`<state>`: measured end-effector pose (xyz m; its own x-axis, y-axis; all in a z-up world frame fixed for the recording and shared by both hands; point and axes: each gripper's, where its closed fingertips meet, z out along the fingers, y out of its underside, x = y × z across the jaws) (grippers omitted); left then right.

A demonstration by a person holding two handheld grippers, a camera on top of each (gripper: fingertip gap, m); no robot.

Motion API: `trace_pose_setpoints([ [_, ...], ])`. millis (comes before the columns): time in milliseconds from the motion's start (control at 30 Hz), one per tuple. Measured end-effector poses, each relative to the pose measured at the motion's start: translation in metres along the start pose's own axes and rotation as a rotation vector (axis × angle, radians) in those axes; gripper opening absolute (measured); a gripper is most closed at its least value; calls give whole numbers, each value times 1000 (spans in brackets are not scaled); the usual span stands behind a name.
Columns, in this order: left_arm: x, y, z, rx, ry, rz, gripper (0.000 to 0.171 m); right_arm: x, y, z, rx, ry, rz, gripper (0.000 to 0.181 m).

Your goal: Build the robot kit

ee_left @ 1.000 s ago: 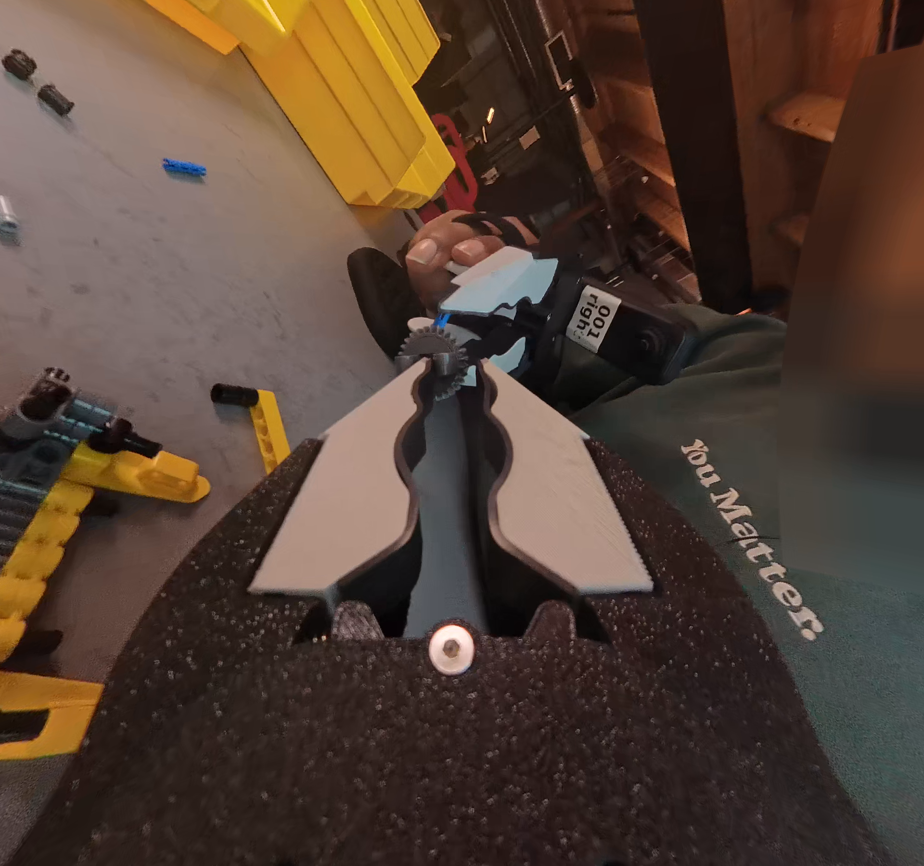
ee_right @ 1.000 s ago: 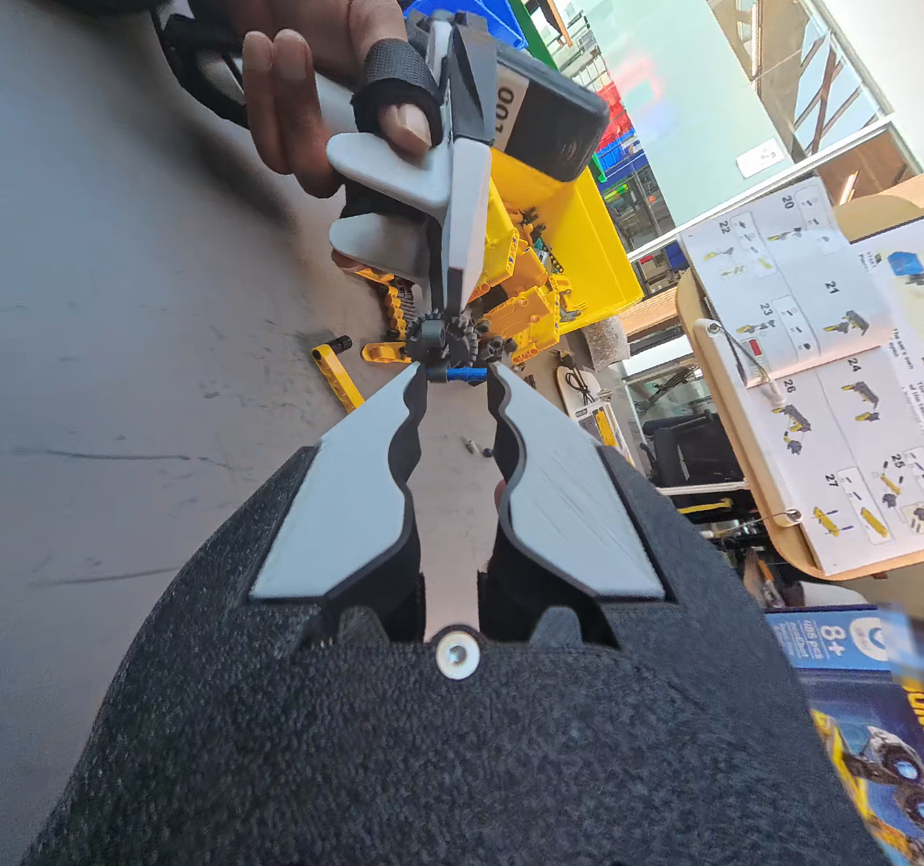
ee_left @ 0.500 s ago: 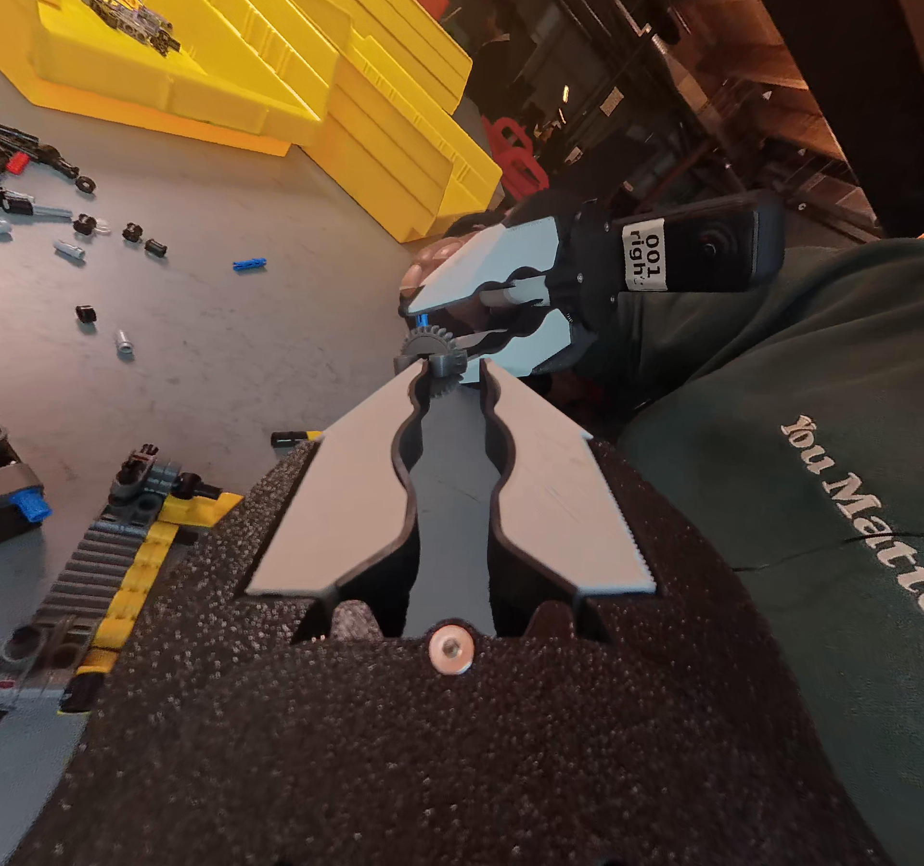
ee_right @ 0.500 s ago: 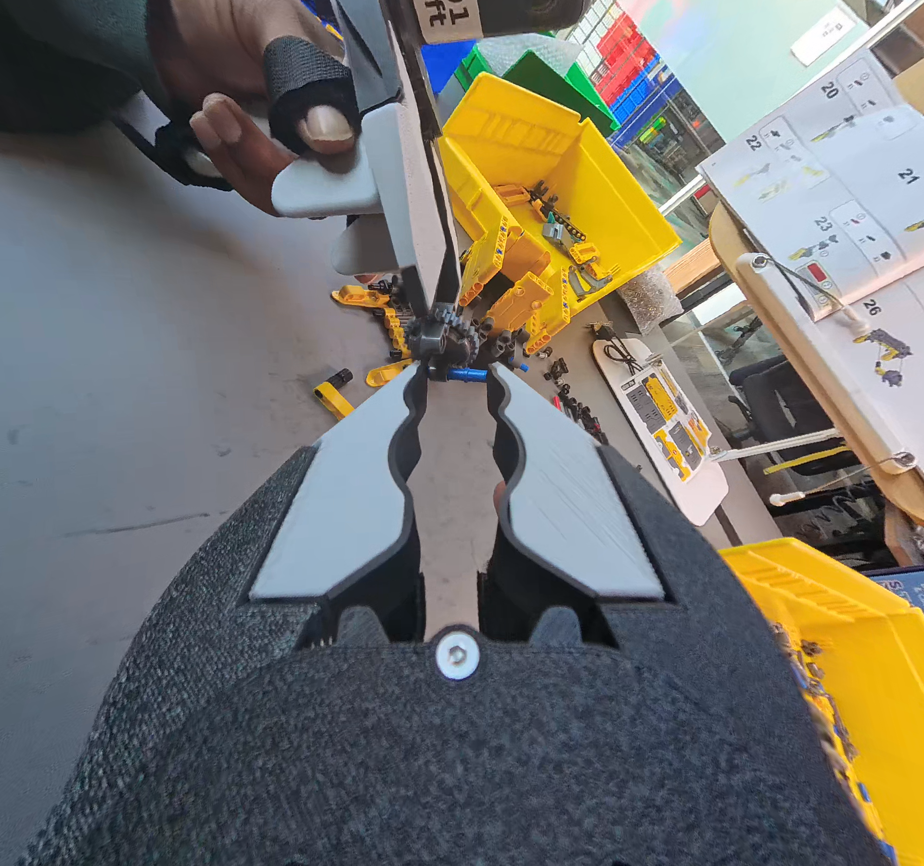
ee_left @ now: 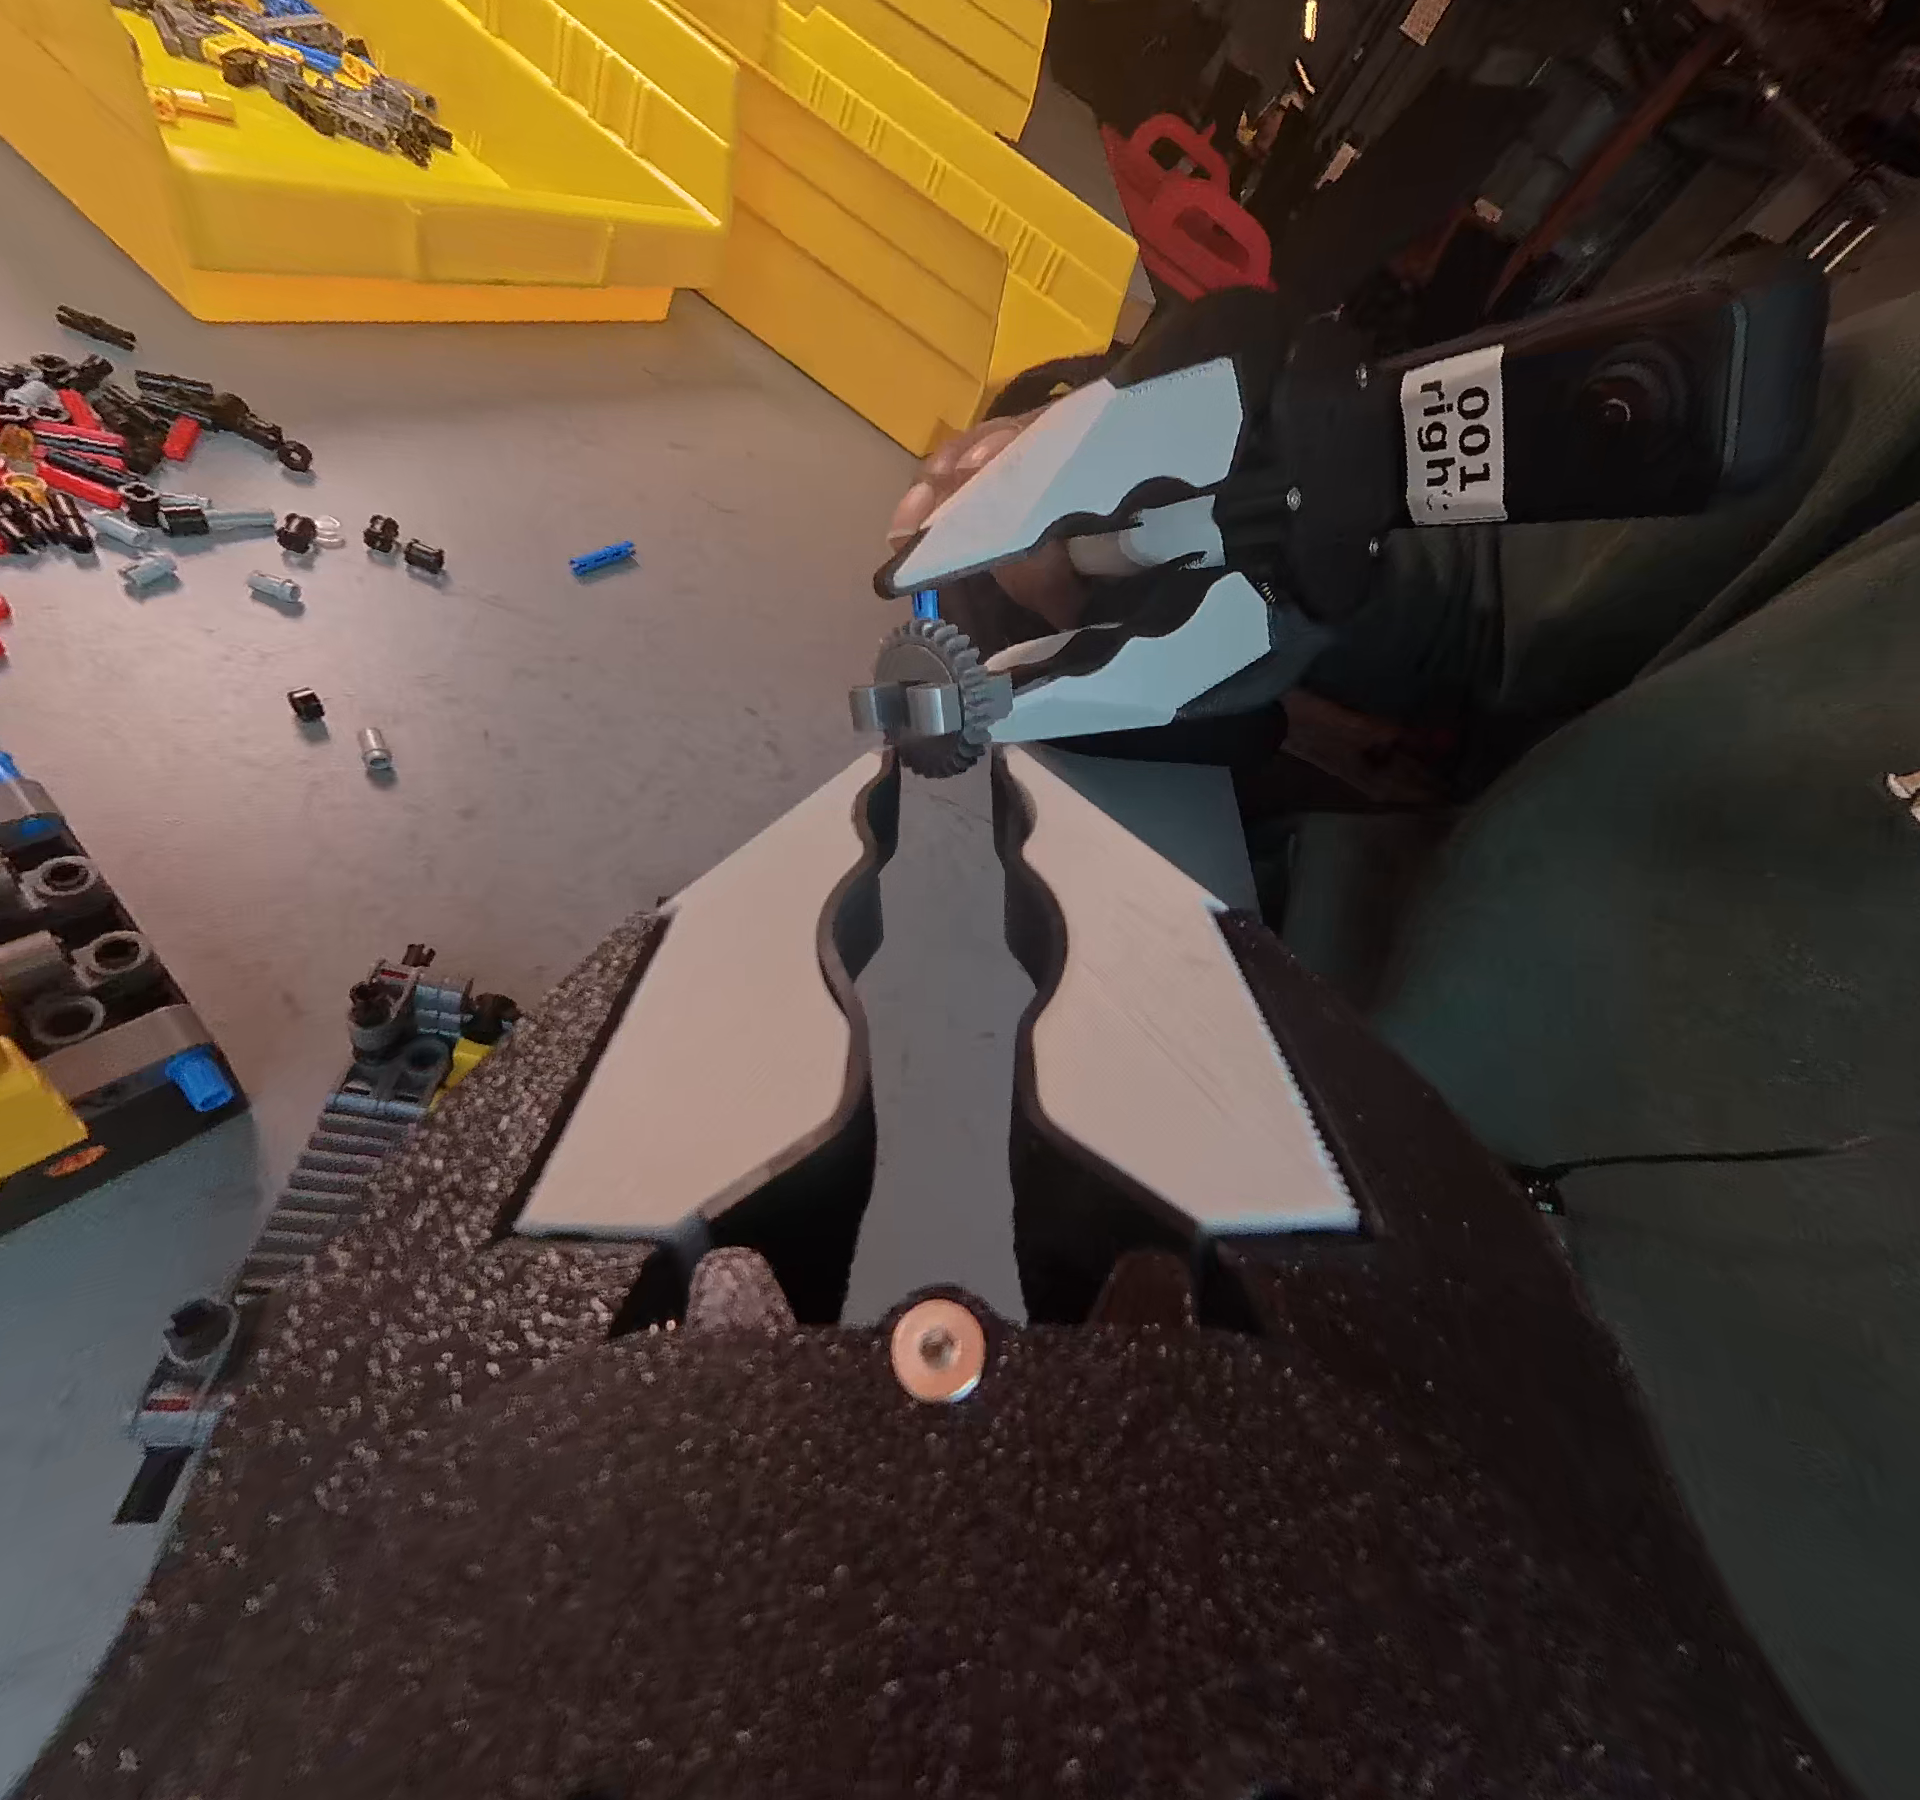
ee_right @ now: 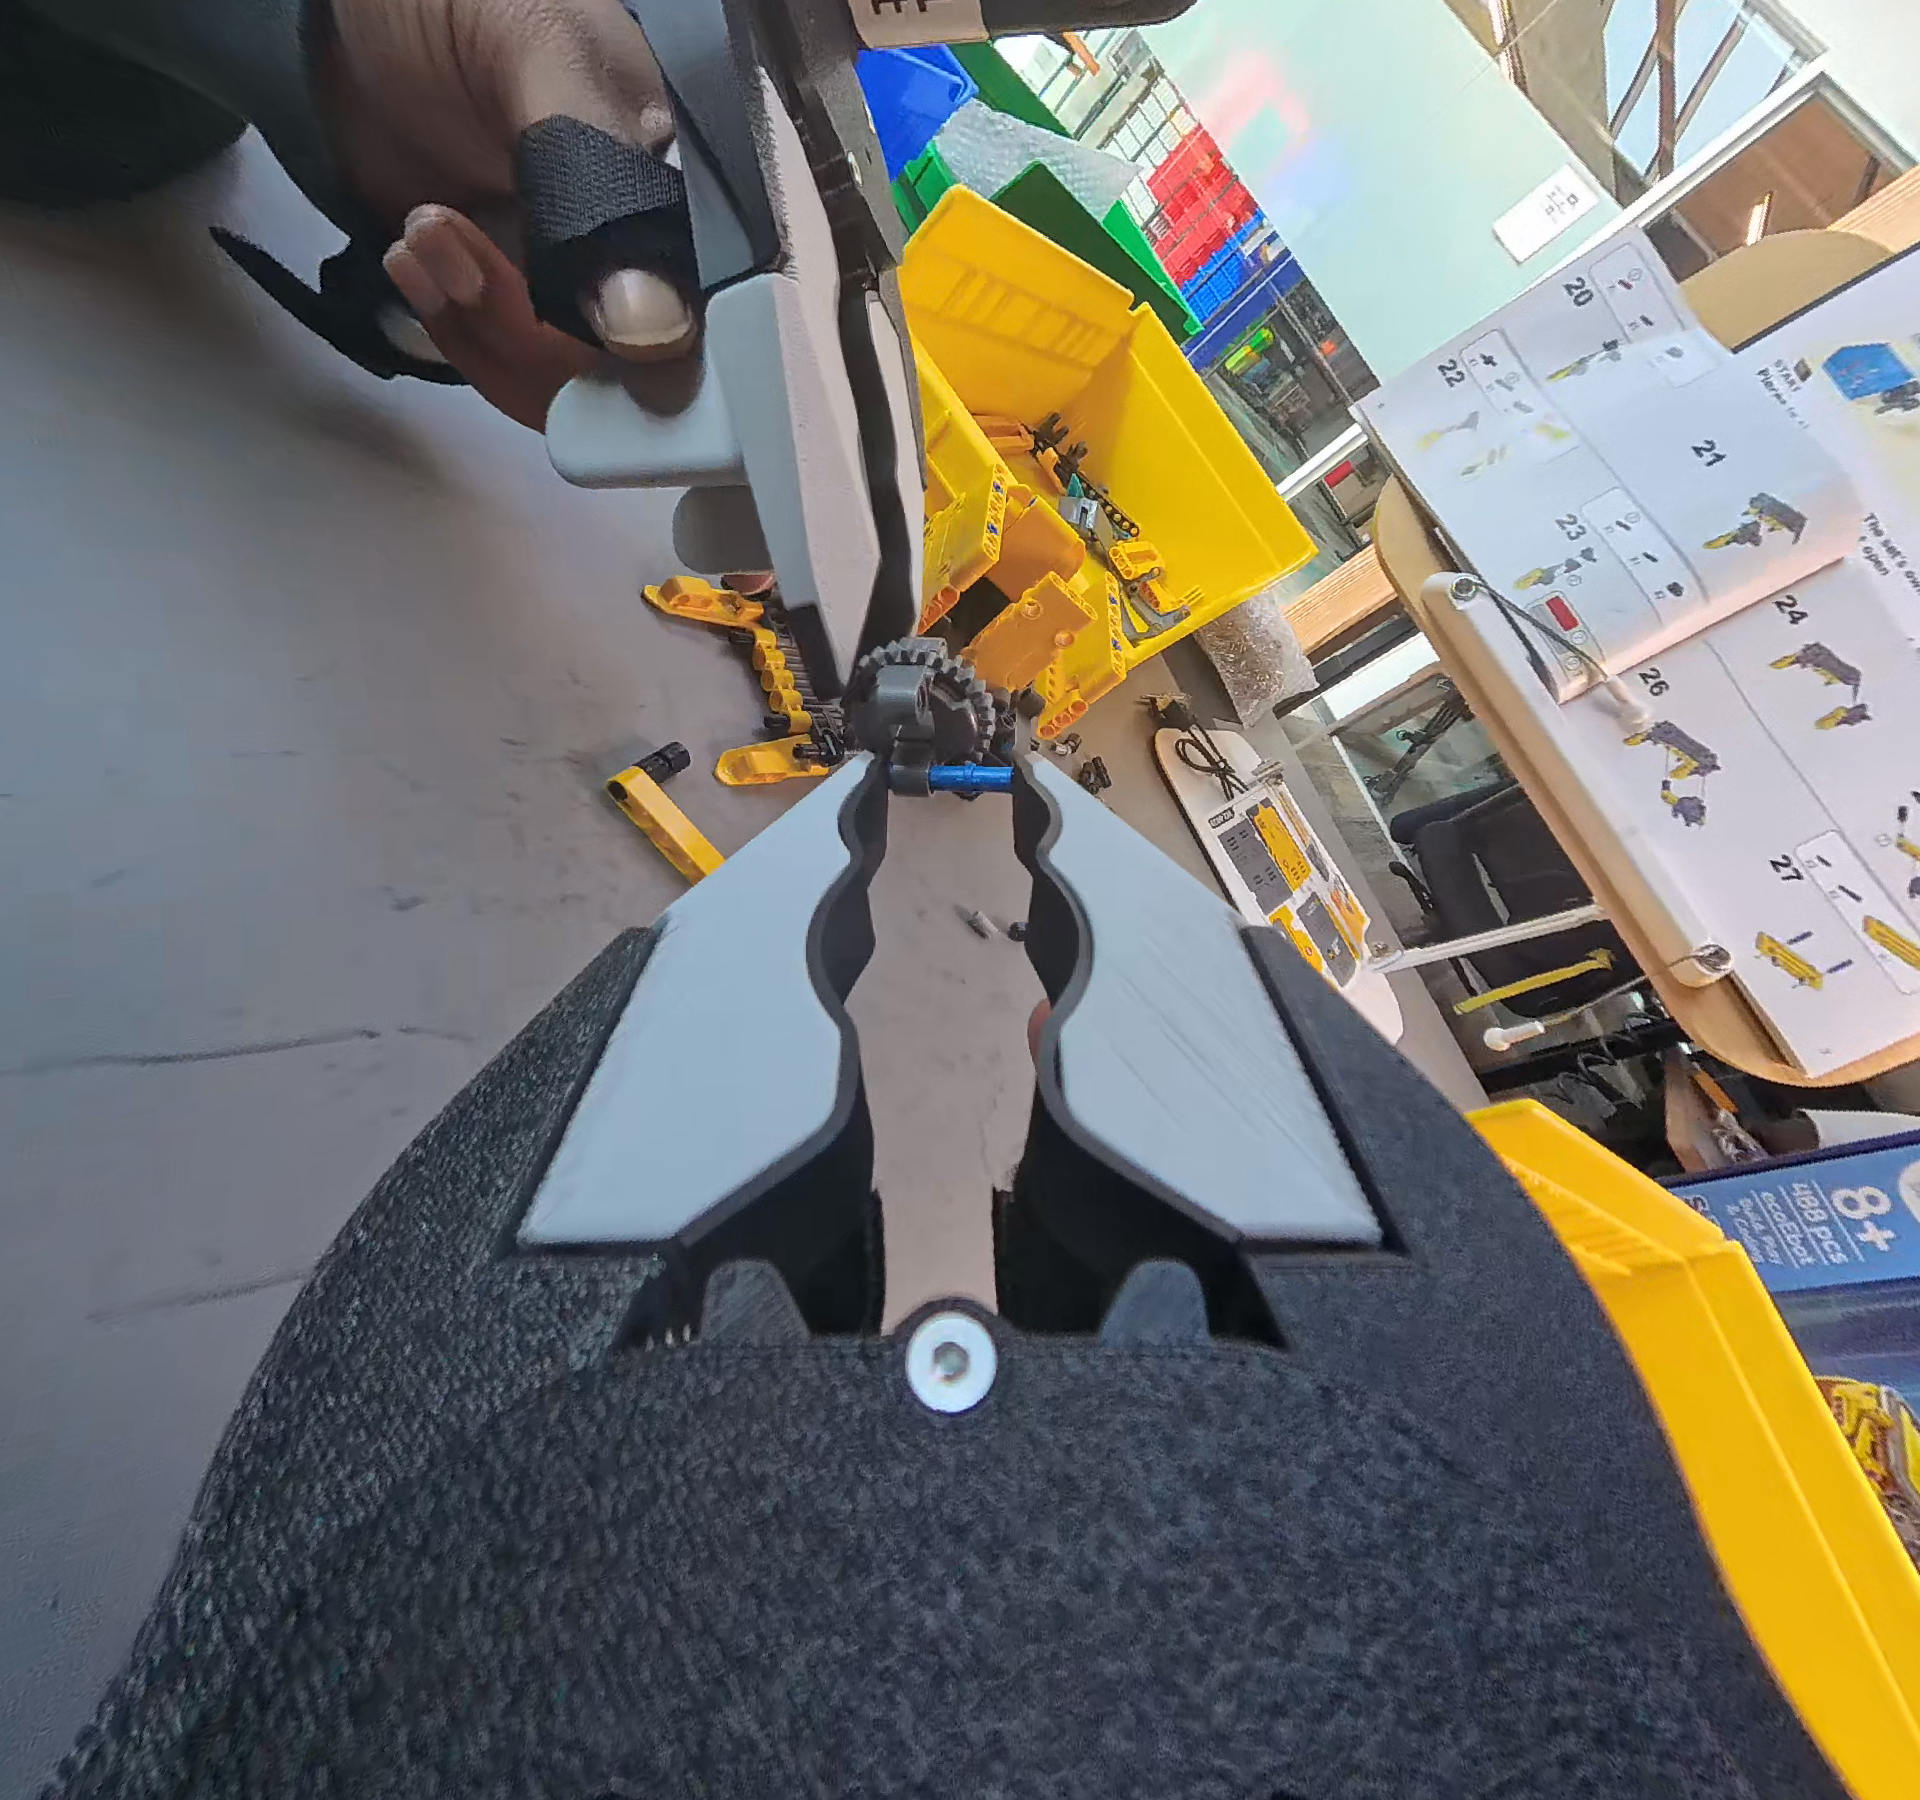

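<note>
The left tongs (ee_left: 940,763) pinch a small dark grey toothed plastic gear (ee_left: 928,701) at their tips, above the grey surface (ee_left: 540,711). The right tongs (ee_right: 943,776) are closed on a short blue plastic pin (ee_right: 966,776) that sticks out of the same gear assembly, so both tools meet at this one piece. Loose black, red and grey building pieces (ee_left: 125,483) lie scattered well apart from it, near the yellow plastic bins (ee_left: 582,140).
</note>
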<state>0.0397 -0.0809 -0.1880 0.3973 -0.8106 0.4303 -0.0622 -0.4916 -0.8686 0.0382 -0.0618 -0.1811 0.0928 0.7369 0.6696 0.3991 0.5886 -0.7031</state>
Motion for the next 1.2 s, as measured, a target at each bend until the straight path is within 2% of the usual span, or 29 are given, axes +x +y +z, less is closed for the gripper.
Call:
trace_pose_setpoints([
  [233, -10, -1, -1, 24, -68, 24, 10, 1, 5, 7, -33, 32, -42, 22],
  [467, -16, -5, -3, 67, -92, 13, 5, 4, 4, 9, -16, 30, 42, 22],
  [633, -22, -8, -4, 106, -66, -110, 5, 8, 7, 13, -26, 38, 70, 23],
  [800, -21, -11, -6, 137, -15, -202, 5, 6, 8, 12, -13, 22, 14, 28],
  [933, -19, -11, -5, 146, 25, -254, 4, 7, 7, 9, 8, 16, -25, 23],
  [1200, -19, -13, -7, 169, 42, -306, 4, 8, 5, 9, 22, 7, 65, 21],
])
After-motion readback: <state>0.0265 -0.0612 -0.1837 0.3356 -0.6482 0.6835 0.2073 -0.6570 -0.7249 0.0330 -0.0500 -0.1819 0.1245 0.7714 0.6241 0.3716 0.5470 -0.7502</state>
